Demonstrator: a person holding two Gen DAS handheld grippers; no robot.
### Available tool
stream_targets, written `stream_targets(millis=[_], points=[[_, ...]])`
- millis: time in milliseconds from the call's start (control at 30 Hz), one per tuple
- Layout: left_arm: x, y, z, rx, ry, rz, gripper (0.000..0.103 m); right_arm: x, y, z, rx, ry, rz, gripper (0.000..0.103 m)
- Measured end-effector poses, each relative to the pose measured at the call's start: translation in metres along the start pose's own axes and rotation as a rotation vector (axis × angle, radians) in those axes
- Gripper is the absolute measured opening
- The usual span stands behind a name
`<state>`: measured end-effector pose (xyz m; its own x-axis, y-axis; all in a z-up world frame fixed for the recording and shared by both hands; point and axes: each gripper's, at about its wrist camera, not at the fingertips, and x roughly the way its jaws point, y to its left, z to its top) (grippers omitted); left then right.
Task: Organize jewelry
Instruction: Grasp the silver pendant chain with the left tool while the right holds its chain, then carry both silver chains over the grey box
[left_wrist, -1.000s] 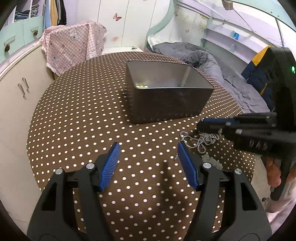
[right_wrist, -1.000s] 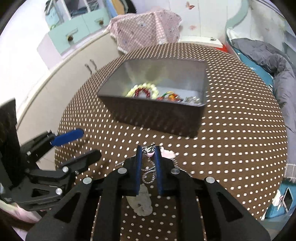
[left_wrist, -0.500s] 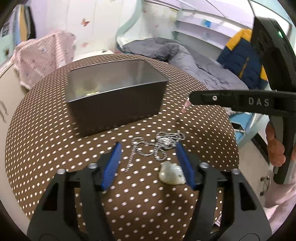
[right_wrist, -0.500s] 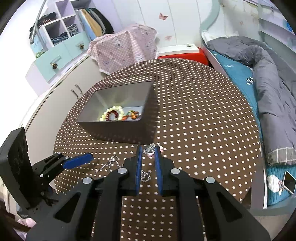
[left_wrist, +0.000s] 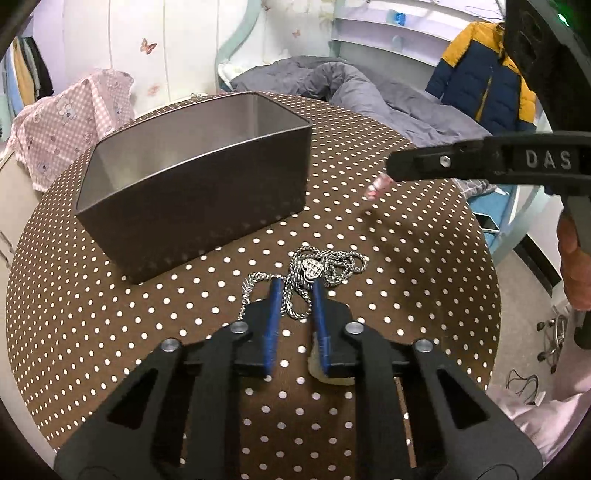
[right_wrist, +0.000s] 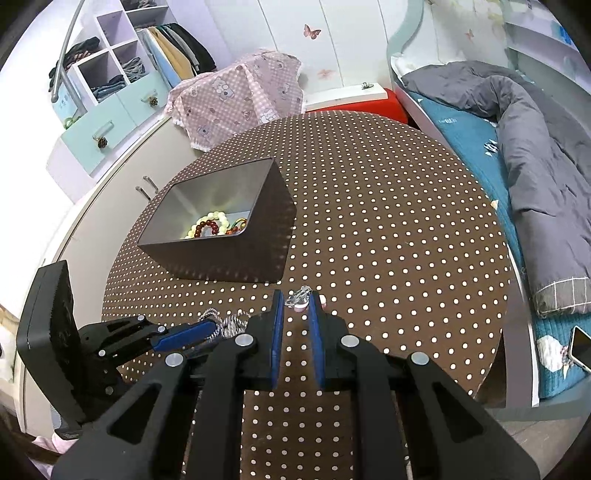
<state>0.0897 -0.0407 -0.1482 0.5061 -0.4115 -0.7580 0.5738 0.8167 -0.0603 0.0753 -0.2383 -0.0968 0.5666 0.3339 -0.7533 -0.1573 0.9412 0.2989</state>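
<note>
Closing my left gripper (left_wrist: 297, 291) on the braided silver chain necklace (left_wrist: 325, 266) at frame centre, I should lift straight and slowly. My right gripper (right_wrist: 297, 301) pinches a small pink-and-silver trinket (right_wrist: 300, 298); the dark rectangular metal box (left_wrist: 192, 192) waits upper left.

My round table (right_wrist: 388, 221) wearing brown white-dotted cloth. Bed (right_wrist: 461, 122) with grey duvet (right_wrist: 535, 155) lying beyond its far right edge. White butterfly-dotted wardrobe (right_wrist: 295, 44) standing behind. Pink checked cloth (right_wrist: 236, 96) draping over cabinet (right_wrist: 122, 199). Jacket (left_wrist: 480, 74) hanging by shelves (left_wrist: 388, 26).
</note>
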Motion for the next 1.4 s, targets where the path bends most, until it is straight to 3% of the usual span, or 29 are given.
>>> stream_targets(millis=[200,233,333,733,1400], points=[[-0.003,0.016,0.003,-0.103,-0.012,-0.020,0.013,-0.002,-0.004,0.001,0.004,-0.003,0.004,0.012],[-0.005,0.018,0.003,-0.110,-0.018,-0.019,0.002,-0.002,-0.004,0.001,0.005,-0.005,0.004,0.012],[-0.010,0.024,0.007,-0.139,-0.033,-0.027,0.003,-0.003,-0.004,0.002,0.006,-0.008,0.002,0.012],[-0.028,0.025,0.005,-0.135,-0.091,-0.021,0.003,-0.005,-0.003,0.004,0.004,-0.012,0.000,0.012],[-0.096,0.028,0.050,-0.112,-0.315,0.051,0.003,-0.030,0.032,0.041,-0.112,-0.112,0.013,0.012]])
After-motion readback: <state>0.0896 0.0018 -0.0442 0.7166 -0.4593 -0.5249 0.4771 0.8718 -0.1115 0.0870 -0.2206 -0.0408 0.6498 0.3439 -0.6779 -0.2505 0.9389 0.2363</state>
